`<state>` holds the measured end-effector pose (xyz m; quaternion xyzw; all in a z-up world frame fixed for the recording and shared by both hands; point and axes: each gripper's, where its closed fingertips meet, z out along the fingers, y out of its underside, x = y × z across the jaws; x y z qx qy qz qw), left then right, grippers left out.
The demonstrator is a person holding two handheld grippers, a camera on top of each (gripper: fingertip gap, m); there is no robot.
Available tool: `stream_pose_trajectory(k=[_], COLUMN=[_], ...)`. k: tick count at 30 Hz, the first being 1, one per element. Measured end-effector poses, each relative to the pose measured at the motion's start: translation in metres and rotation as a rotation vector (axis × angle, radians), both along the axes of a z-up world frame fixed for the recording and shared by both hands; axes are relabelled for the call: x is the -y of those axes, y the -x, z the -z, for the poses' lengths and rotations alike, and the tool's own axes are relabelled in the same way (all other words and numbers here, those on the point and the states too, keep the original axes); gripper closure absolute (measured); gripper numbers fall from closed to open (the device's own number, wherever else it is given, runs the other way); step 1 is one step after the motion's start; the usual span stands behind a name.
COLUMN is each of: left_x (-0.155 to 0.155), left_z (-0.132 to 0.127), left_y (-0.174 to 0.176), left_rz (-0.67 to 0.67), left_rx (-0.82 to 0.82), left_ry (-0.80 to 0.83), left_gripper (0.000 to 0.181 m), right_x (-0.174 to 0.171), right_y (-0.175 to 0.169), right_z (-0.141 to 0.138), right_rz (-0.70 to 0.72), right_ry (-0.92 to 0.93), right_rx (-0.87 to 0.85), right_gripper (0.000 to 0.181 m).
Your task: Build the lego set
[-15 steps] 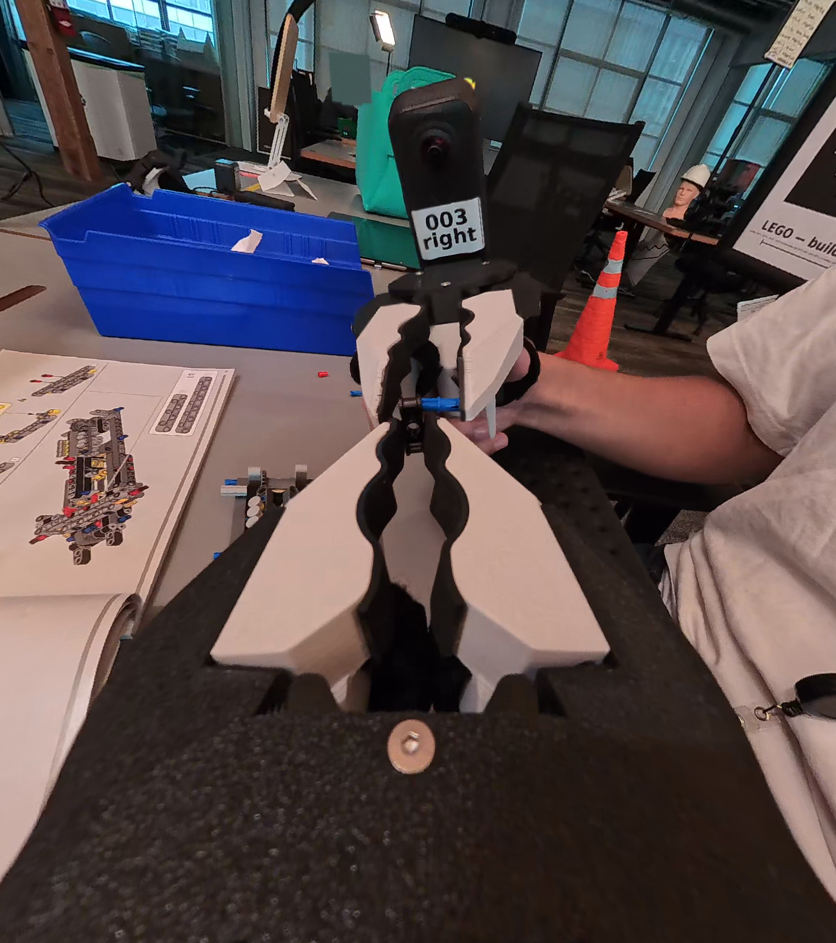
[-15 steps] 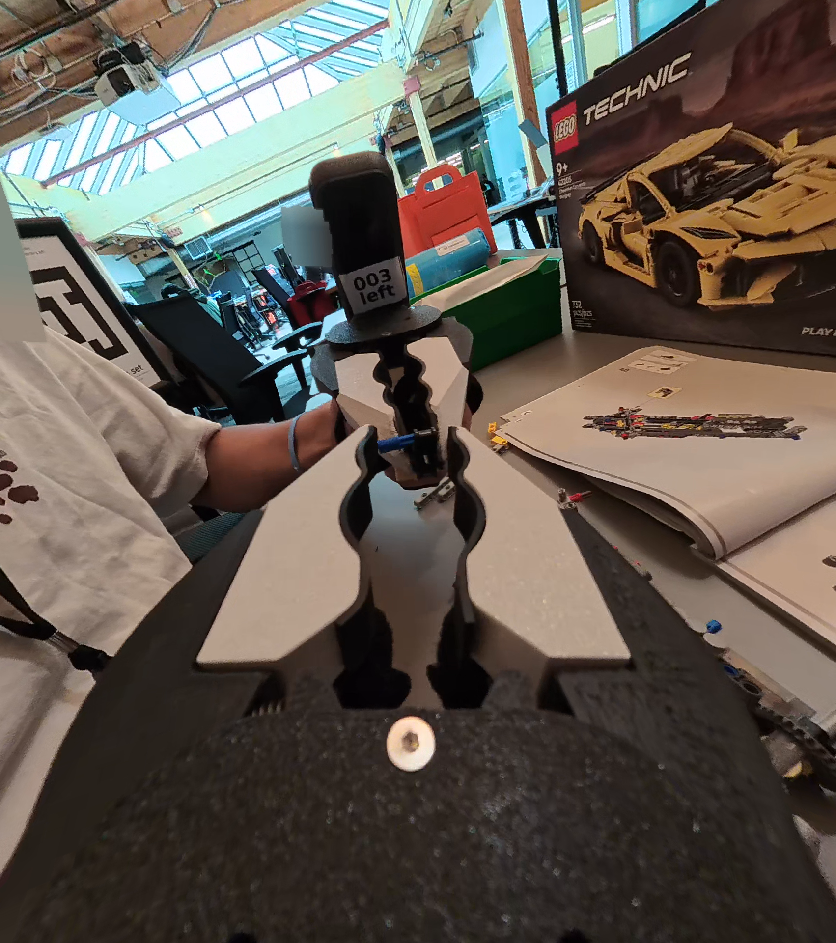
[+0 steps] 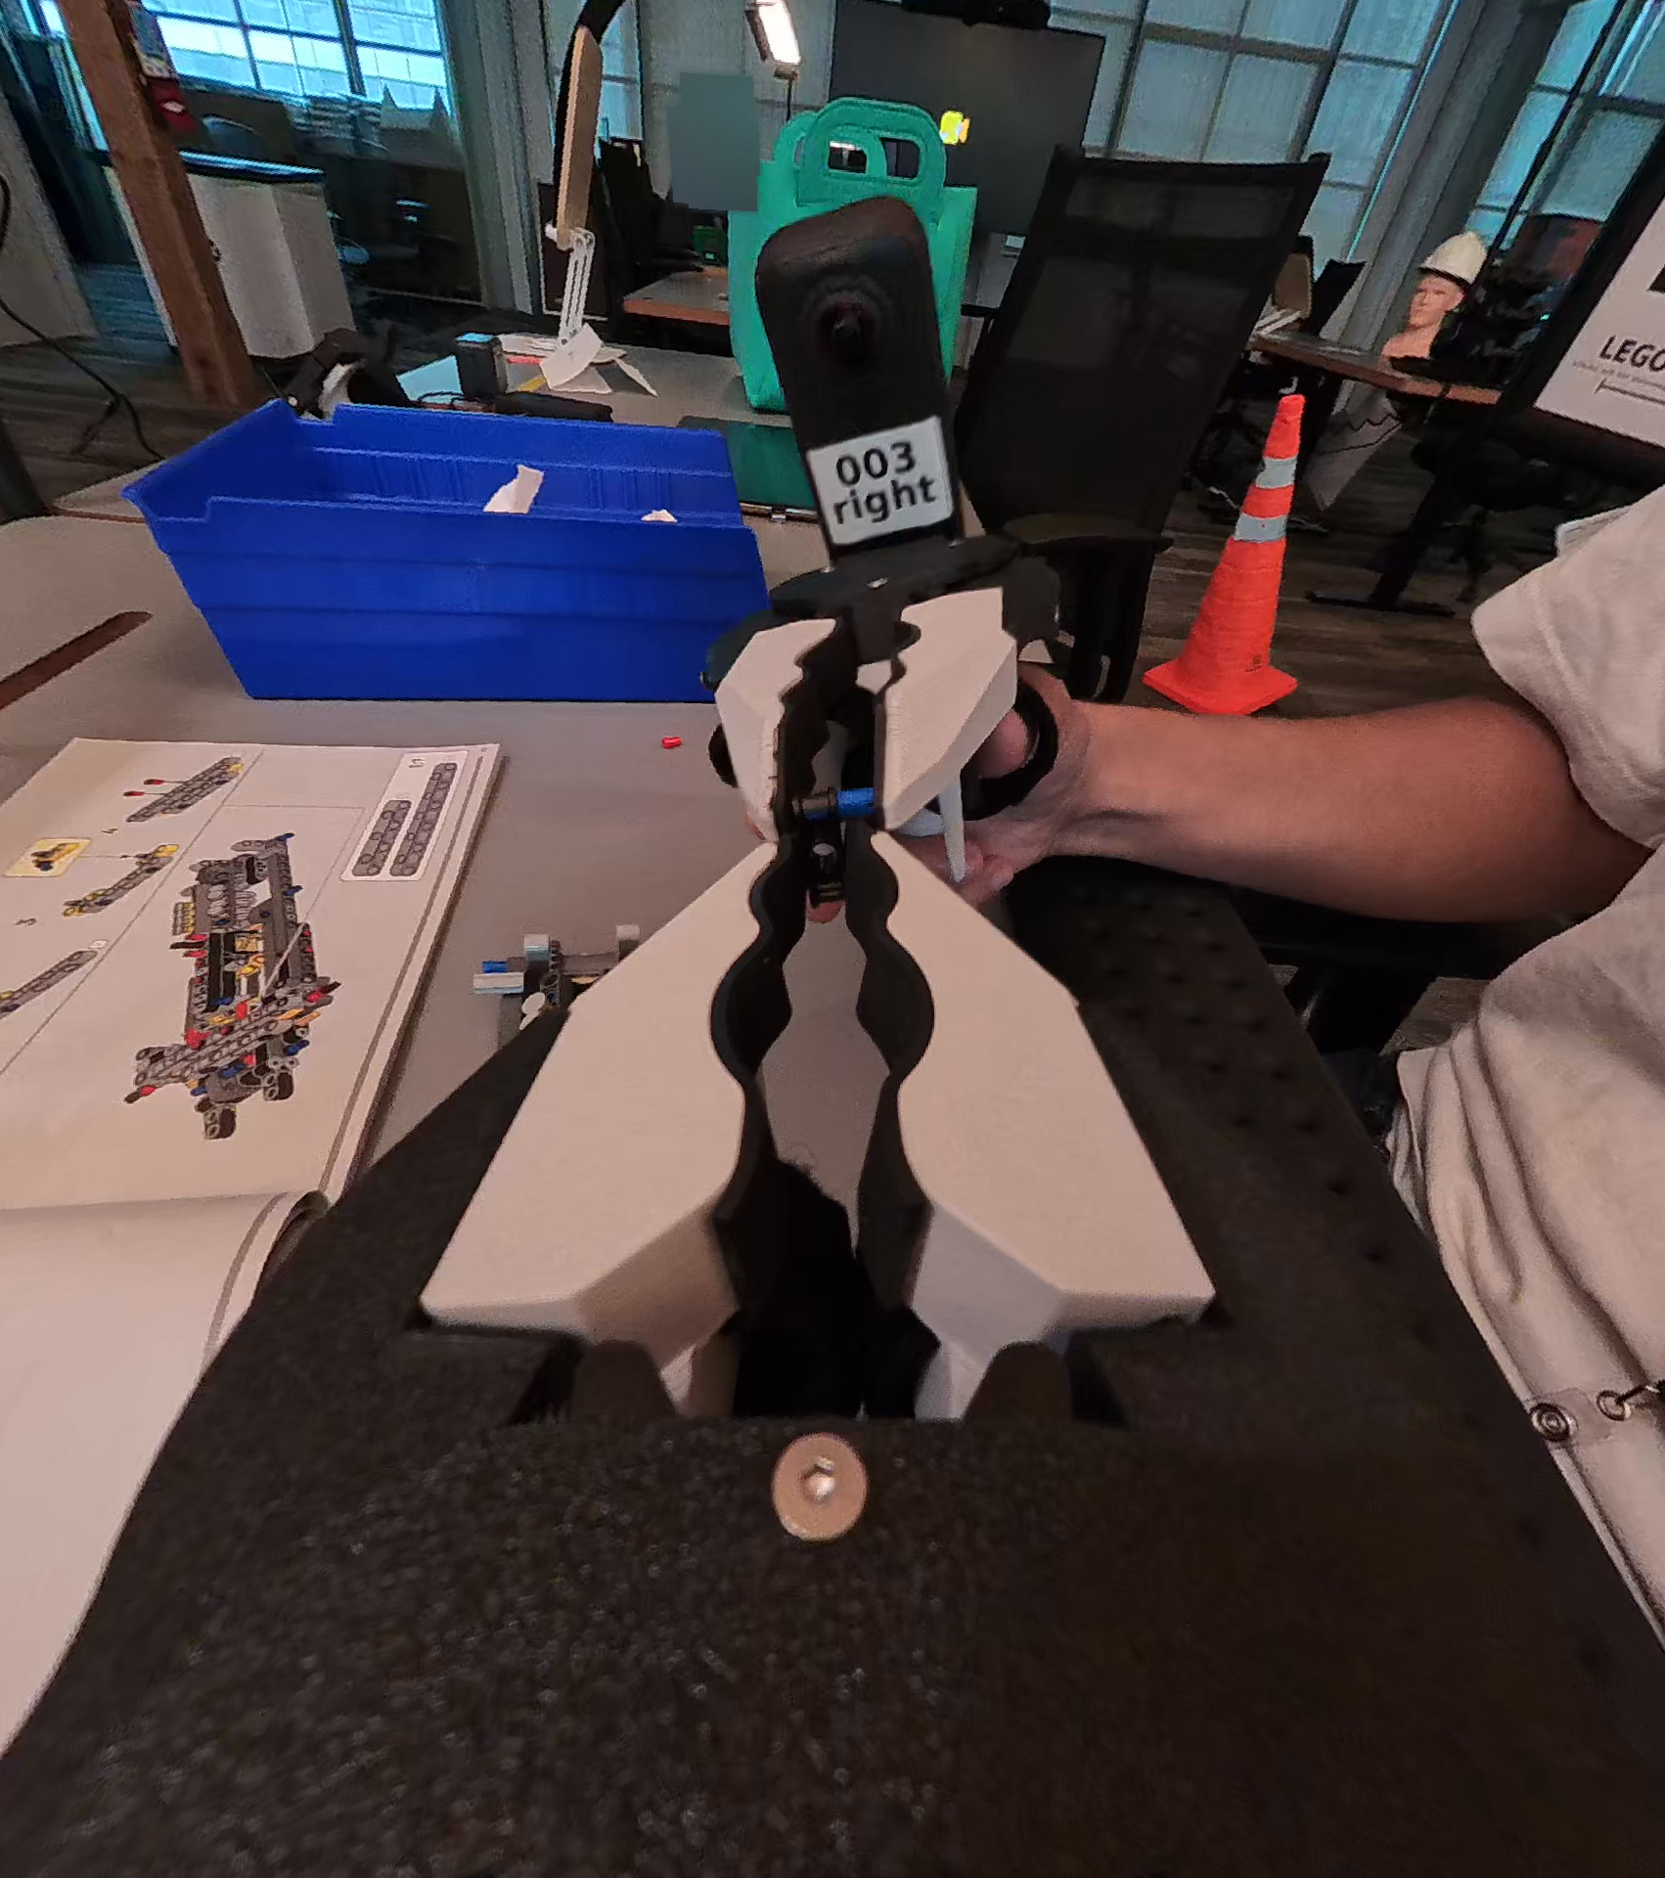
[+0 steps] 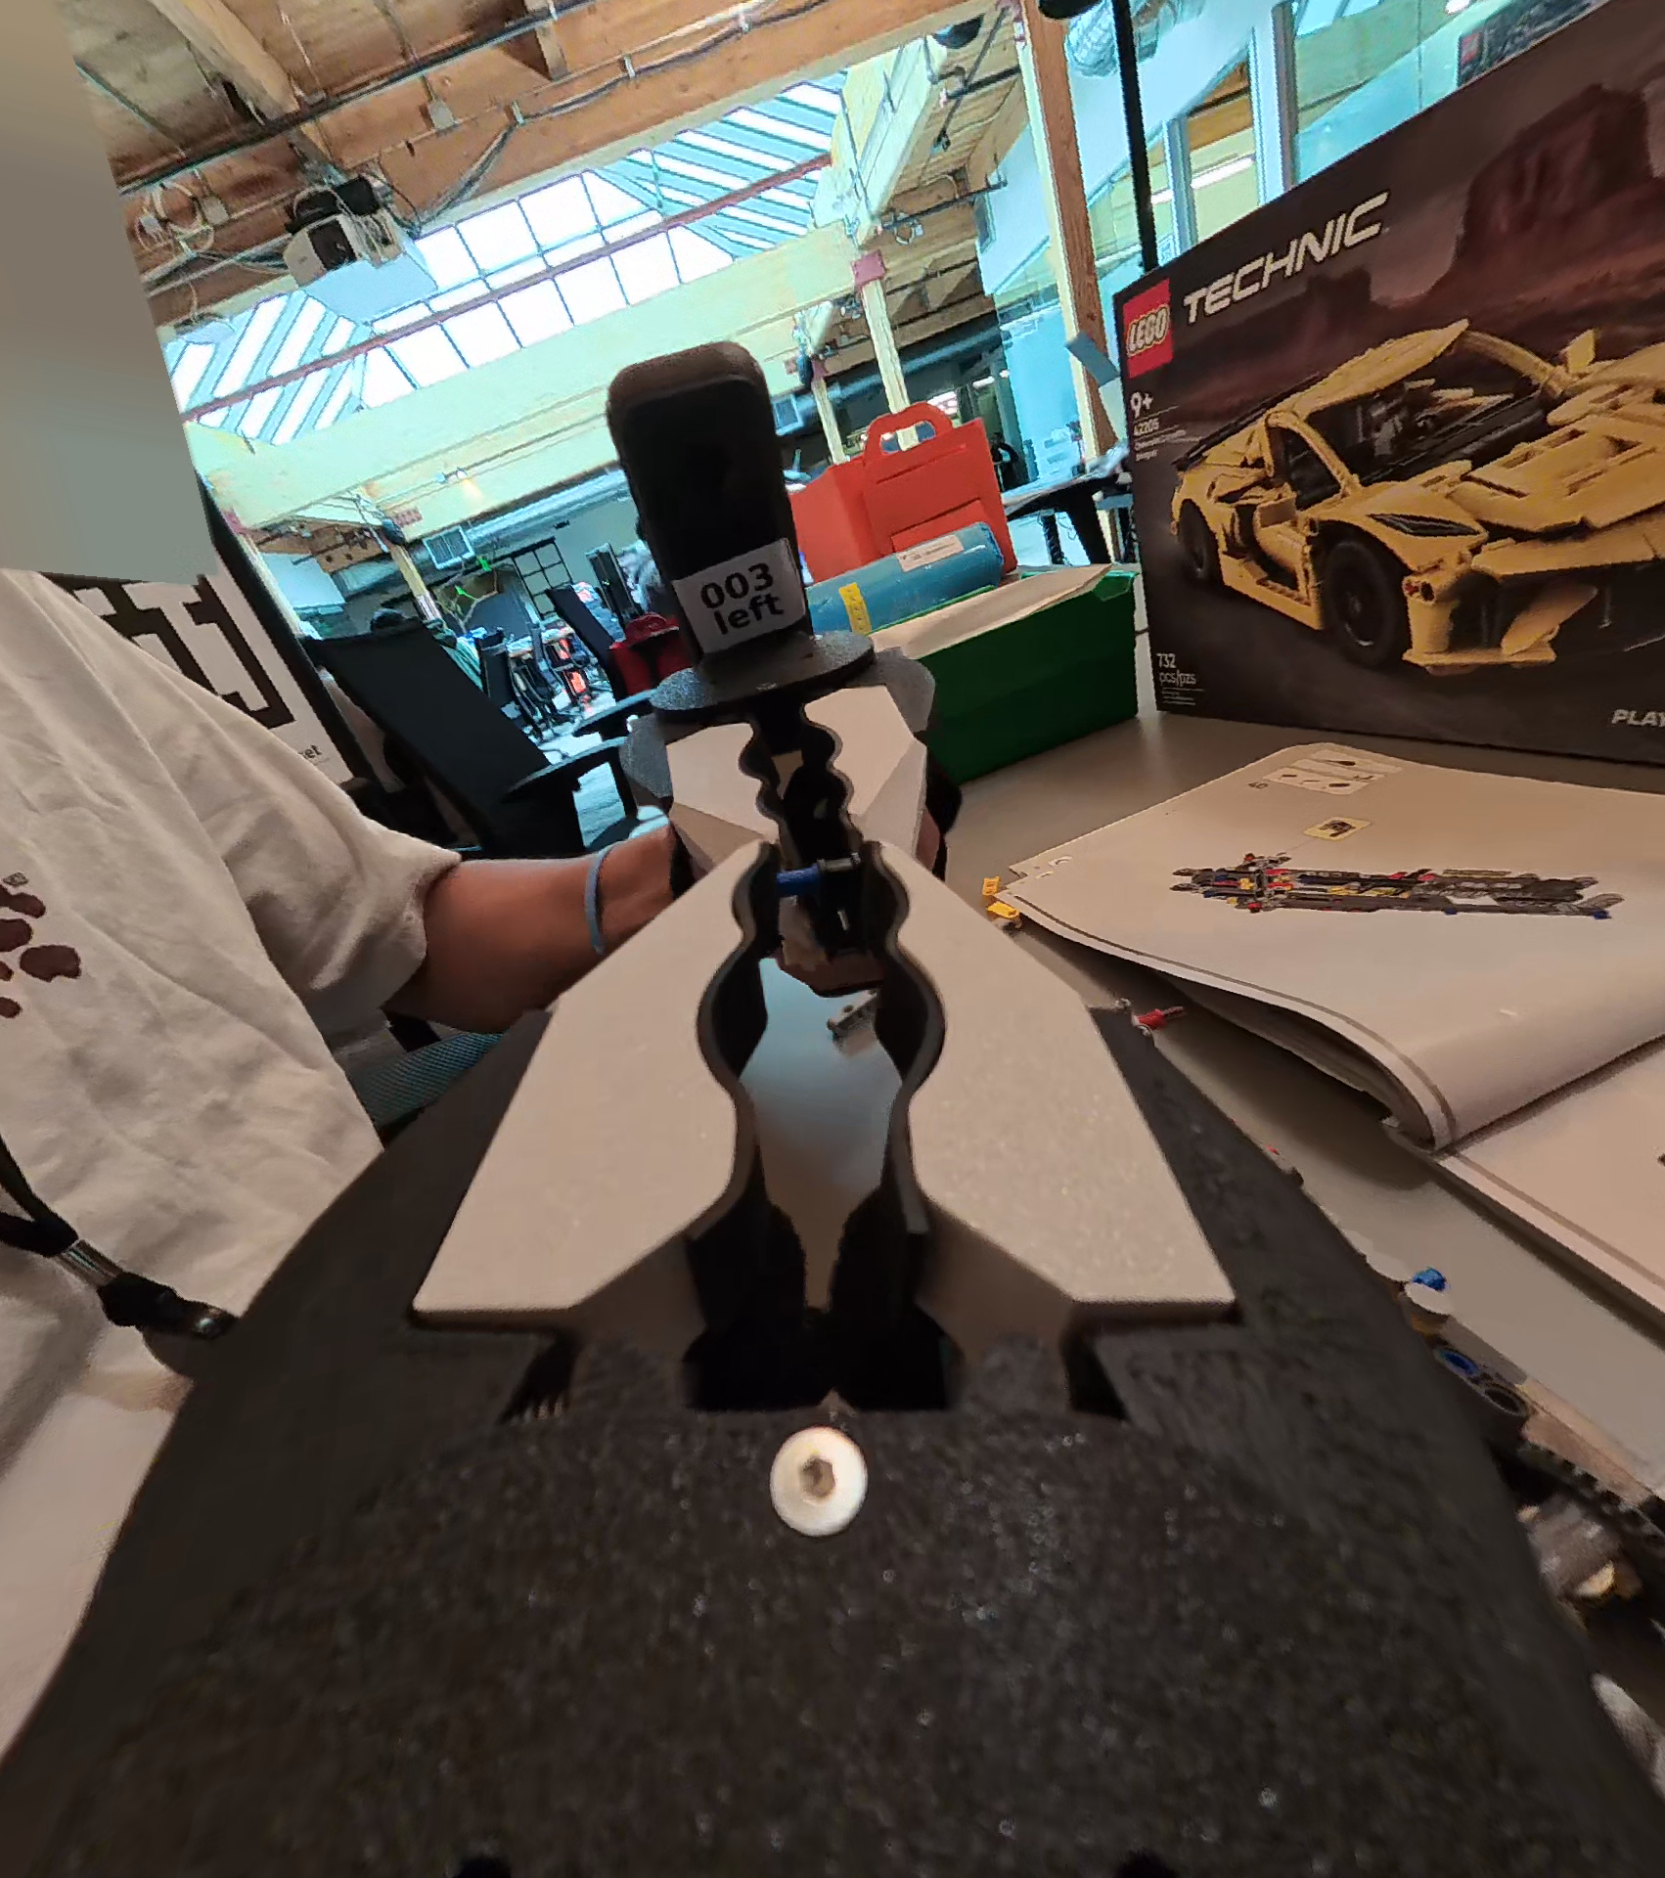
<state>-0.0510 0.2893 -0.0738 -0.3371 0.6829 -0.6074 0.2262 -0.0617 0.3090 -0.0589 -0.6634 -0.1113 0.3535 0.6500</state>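
You are pinching a small black connector (image 3: 823, 864) in the left tongs (image 3: 825, 882) and a blue pin (image 3: 854, 803) in the right tongs (image 4: 813, 886), meeting above the bench (image 3: 595, 803). Keep the pin square to the hole while pressing.

White-fingered black tool (image 3: 823, 864), white T-shirt (image 3: 1642, 915)

The grey table (image 3: 585, 803) carries an open instruction booklet (image 3: 198, 945), a blue bin (image 3: 463, 600) and loose bricks (image 3: 544, 971).
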Motion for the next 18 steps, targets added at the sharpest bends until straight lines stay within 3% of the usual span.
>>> stream_pose_trajectory(k=[7,11,13,16,18], left_x=[-0.005,-0.025,-0.051,-0.098,-0.118], left_z=[-0.003,-0.004,0.001,0.014,0.022], left_y=[-0.002,-0.010,-0.017,-0.022,-0.022], left_rz=[-0.035,-0.136,-0.270,-0.471,-0.535], left_rx=[0.027,0.067,0.103,0.150,0.165], left_ry=[-0.024,-0.078,-0.231,-0.596,-0.795], left_gripper=[0.175,0.175,0.176,0.175,0.175], right_x=[-0.006,-0.023,-0.040,-0.077,-0.099], right_y=[-0.001,-0.008,-0.016,-0.040,-0.054], right_z=[-0.005,-0.007,-0.007,0.005,0.016], right_rz=[0.019,0.025,0.047,0.106,0.127], right_ry=[-0.015,0.018,0.051,0.187,0.293], right_rx=[-0.028,-0.018,0.039,0.117,0.099], right_gripper=[0.166,0.165,0.160,0.159,0.156])
